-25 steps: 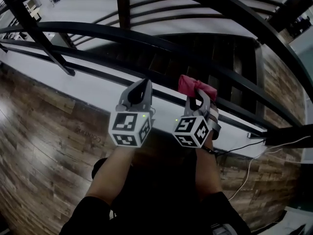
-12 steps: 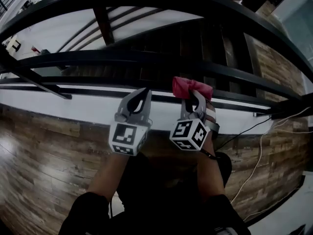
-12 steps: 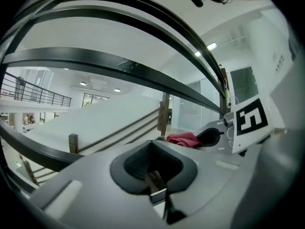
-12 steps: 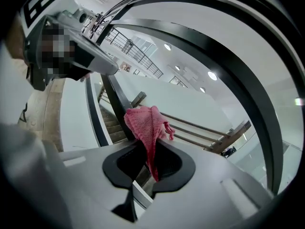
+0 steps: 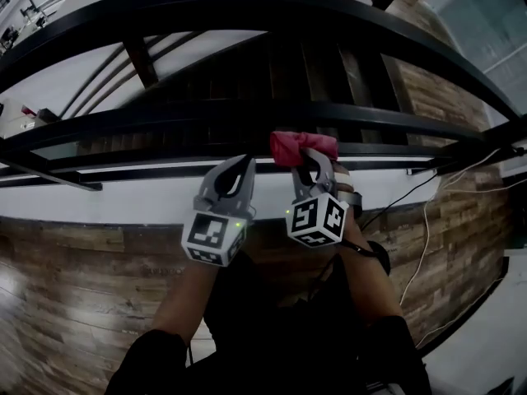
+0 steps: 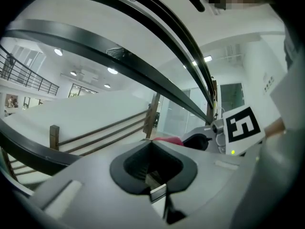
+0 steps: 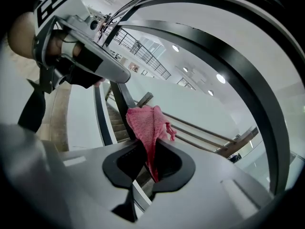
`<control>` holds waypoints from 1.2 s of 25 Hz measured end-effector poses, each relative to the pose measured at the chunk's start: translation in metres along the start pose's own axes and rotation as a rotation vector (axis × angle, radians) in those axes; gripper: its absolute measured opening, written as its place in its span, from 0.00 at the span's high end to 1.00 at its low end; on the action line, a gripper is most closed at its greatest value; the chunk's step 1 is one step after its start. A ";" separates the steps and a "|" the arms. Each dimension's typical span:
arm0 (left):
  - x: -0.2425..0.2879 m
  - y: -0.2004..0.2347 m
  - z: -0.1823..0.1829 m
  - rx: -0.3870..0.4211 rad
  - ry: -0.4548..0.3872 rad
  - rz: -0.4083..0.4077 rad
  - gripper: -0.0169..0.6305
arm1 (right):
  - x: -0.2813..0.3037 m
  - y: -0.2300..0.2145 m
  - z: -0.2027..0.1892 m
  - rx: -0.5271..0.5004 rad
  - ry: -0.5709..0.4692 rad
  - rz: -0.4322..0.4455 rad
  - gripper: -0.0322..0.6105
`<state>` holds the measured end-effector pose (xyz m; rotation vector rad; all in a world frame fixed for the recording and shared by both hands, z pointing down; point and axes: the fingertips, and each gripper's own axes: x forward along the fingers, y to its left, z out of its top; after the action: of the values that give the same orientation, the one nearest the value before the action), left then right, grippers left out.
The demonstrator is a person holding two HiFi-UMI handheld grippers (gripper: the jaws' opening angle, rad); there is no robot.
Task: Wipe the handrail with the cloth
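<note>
A black handrail (image 5: 247,2) arcs across the top of the head view, with a lower black rail (image 5: 206,118) beneath it. My right gripper (image 5: 309,156) is shut on a pink cloth (image 5: 300,146), which bunches out beyond its tips just below the lower rail. In the right gripper view the pink cloth (image 7: 150,128) hangs pinched between the jaws, with the handrail (image 7: 248,85) curving overhead. My left gripper (image 5: 235,171) sits beside it to the left, jaws closed with nothing between them. The left gripper view shows the rails (image 6: 119,56) overhead and the cloth (image 6: 167,140) at right.
Behind the rails a dark staircase (image 5: 272,81) descends. A white ledge (image 5: 123,200) runs under the railing, above the wood-plank floor (image 5: 66,303). A white cable (image 5: 428,245) trails over the floor at right. Black diagonal posts (image 5: 140,56) cross the railing at left.
The view has swung, so the rails sit higher and flatter in the picture. Both grippers have shifted slightly up and left; the right one still holds the cloth.
</note>
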<state>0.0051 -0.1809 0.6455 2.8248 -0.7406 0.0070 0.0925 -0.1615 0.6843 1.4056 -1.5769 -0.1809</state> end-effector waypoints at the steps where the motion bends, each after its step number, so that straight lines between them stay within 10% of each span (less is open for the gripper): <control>1: 0.000 0.001 -0.002 -0.003 0.005 -0.006 0.97 | 0.001 0.001 -0.001 -0.004 0.008 0.018 0.89; 8: 0.005 -0.006 -0.003 -0.004 0.028 -0.062 0.97 | -0.001 0.003 -0.006 -0.085 0.069 0.043 0.89; 12: 0.013 -0.006 -0.001 -0.041 0.045 -0.030 0.97 | 0.003 0.005 0.005 0.009 0.153 0.240 0.89; 20: -0.013 0.020 -0.001 -0.036 0.028 0.099 0.97 | -0.009 0.006 -0.002 -0.262 0.111 0.016 0.89; 30: -0.052 0.054 -0.010 -0.015 0.054 0.296 0.97 | -0.003 0.025 0.032 -0.200 -0.008 0.138 0.89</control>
<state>-0.0665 -0.1997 0.6631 2.6618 -1.1322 0.1238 0.0520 -0.1654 0.6833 1.1387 -1.6089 -0.2545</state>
